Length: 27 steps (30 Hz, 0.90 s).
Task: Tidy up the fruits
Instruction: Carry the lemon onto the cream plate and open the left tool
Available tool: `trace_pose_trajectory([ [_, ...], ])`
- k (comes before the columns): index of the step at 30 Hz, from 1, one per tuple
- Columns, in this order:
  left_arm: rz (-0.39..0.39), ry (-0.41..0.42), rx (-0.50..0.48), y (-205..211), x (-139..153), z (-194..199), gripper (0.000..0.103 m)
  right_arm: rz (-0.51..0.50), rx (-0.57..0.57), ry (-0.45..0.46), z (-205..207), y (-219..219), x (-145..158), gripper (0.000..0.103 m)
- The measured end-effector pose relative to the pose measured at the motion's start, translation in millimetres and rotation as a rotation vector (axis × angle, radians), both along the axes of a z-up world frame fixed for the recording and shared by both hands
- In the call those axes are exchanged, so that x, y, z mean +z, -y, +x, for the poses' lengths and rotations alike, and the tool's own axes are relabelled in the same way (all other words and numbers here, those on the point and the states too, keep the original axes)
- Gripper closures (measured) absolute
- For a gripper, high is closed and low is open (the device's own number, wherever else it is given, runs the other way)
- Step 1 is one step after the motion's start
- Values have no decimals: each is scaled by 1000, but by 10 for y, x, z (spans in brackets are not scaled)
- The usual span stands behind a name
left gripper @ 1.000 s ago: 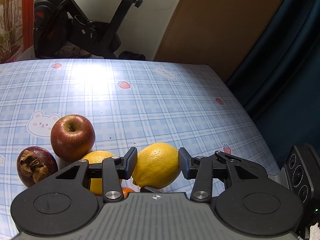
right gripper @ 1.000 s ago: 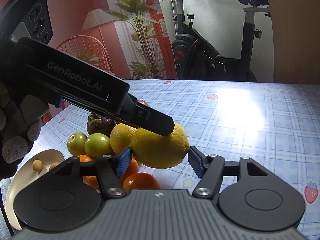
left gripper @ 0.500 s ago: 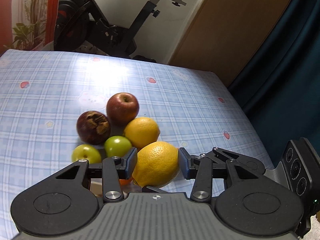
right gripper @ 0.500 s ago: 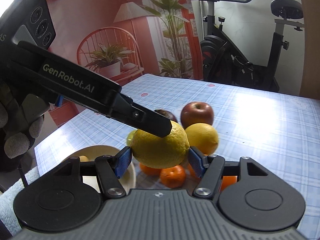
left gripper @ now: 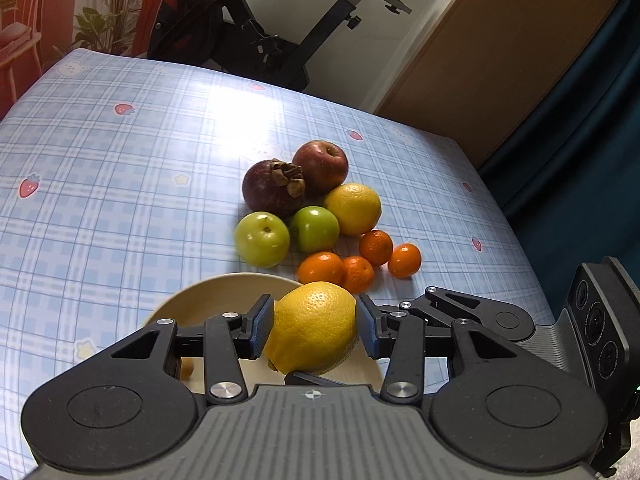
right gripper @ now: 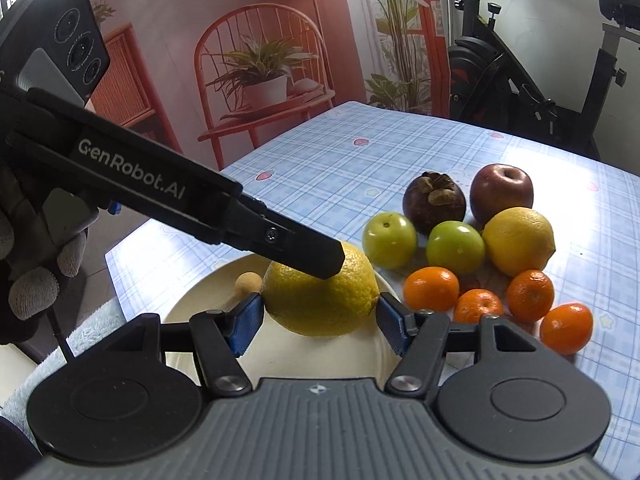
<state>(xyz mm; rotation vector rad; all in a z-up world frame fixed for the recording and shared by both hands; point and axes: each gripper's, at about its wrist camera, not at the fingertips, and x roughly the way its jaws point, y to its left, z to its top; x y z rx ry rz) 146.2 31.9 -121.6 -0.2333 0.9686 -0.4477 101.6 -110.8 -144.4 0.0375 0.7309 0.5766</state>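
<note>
Tilted downward, the left gripper (left gripper: 315,326) clamps a large yellow lemon (left gripper: 312,327) above the cream round plate (left gripper: 216,296); the right gripper (right gripper: 318,326) flanks it, contact unclear.

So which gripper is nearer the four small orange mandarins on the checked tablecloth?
Probably right. The right gripper, gripping the yellow lemon, has one finger on the side facing the mandarins; the left gripper reaches in from the far side.

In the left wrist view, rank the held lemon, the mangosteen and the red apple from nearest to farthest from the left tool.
1. Held lemon: between the left tool's pads, over the plate.
2. Mangosteen: beyond the green fruits, middle of the pile.
3. Red apple: behind the mangosteen, farthest back.
</note>
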Motion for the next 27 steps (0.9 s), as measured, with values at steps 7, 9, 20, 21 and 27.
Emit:
trace_pose_trajectory([
  [7,-3,-15,75,-325,-133,45,56,-25,64,-14,210,-279,-146,38],
  [9,-3,-16,85,-368,-157,77,55,-38,77,-11,260,-323,-172,38],
  [20,-19,-30,106,-474,-217,161,57,-132,126,30,342,-491,-253,38],
  [21,-19,-26,108,-483,-220,159,57,-123,122,28,351,-484,-264,38],
  [27,-15,-23,109,-451,-237,184,59,-120,117,30,356,-466,-281,40],
])
